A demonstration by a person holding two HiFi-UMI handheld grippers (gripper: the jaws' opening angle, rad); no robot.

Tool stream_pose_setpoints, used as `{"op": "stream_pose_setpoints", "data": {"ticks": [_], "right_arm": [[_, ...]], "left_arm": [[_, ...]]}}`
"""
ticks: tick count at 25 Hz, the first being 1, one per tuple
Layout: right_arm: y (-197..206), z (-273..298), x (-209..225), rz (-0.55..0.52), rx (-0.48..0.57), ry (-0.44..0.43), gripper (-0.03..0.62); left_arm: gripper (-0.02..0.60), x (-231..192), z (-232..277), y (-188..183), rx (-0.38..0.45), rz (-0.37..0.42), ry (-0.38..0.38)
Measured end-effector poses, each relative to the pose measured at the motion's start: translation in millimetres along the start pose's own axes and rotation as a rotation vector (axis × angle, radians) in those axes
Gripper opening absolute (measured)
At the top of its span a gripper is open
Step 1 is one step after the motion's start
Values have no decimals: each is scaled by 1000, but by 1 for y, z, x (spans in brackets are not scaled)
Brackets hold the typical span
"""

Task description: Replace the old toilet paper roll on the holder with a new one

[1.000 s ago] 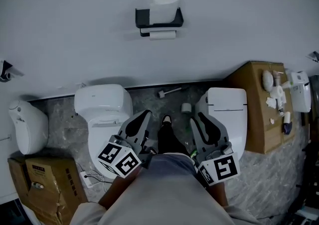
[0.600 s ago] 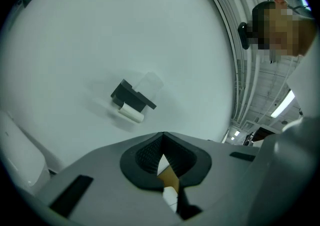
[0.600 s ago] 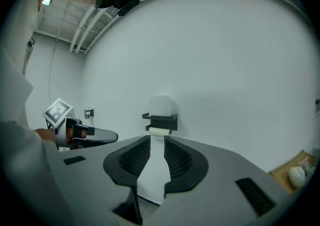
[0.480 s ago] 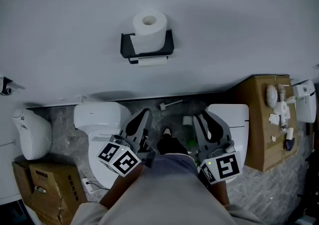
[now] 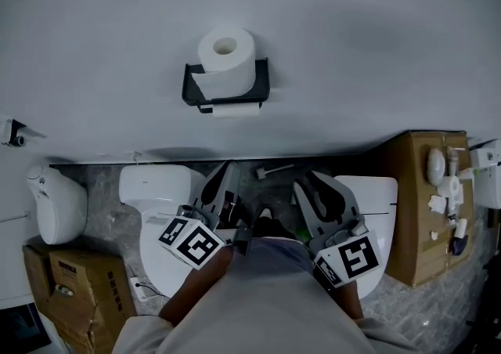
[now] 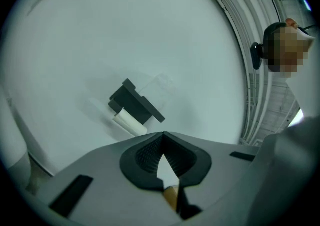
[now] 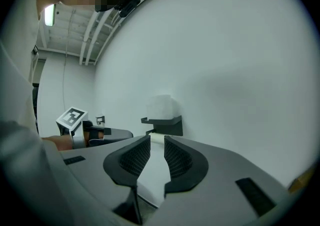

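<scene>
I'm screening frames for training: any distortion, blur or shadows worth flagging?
Head view: sharp, flat light, soft shadows on the wall. Left gripper view: fisheye bends the ceiling lines, corners black. Right gripper view: same vignette; the roll washes out against the wall.

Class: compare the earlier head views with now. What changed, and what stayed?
The holder with the full roll on top now shows lower, further left and larger: the person has come nearer the wall. Nothing was gripped or released. The left gripper stays shut, the right gripper slightly open, both empty and low.
</scene>
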State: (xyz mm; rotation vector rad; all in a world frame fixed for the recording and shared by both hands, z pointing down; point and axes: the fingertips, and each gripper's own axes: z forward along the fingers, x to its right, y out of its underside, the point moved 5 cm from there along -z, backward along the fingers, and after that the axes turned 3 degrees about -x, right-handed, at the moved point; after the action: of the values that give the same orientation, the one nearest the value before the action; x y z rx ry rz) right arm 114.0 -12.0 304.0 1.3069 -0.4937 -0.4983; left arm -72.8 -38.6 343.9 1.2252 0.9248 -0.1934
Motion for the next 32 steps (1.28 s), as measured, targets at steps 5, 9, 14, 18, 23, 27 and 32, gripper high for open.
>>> {"op": "stream_pose_setpoints", "data": {"ticks": [5, 9, 14, 18, 23, 27, 32], "right_arm": [[4, 3, 2, 4, -18, -27, 97], [5, 4, 6, 8, -30, -11, 97], [-2, 14, 4, -32, -6, -69, 97], [-3, 25, -1, -57, -16, -99, 97], [-6, 33, -2, -76, -10, -110, 97], [-5, 38, 3, -66, -23, -104, 97], [-3, 43, 4, -56, -39, -106, 97]], "left_arm": [[3, -8, 12, 4, 56, -141, -5], [3, -16, 28, 5, 98, -288, 39], [5, -18, 51, 2, 198, -456, 134], [5, -36, 64, 6, 225, -541, 113], [80, -57, 80, 13, 213, -640, 71], [151, -60, 83, 8, 260, -687, 96], [206, -67, 93, 5, 274, -712, 93]]}}
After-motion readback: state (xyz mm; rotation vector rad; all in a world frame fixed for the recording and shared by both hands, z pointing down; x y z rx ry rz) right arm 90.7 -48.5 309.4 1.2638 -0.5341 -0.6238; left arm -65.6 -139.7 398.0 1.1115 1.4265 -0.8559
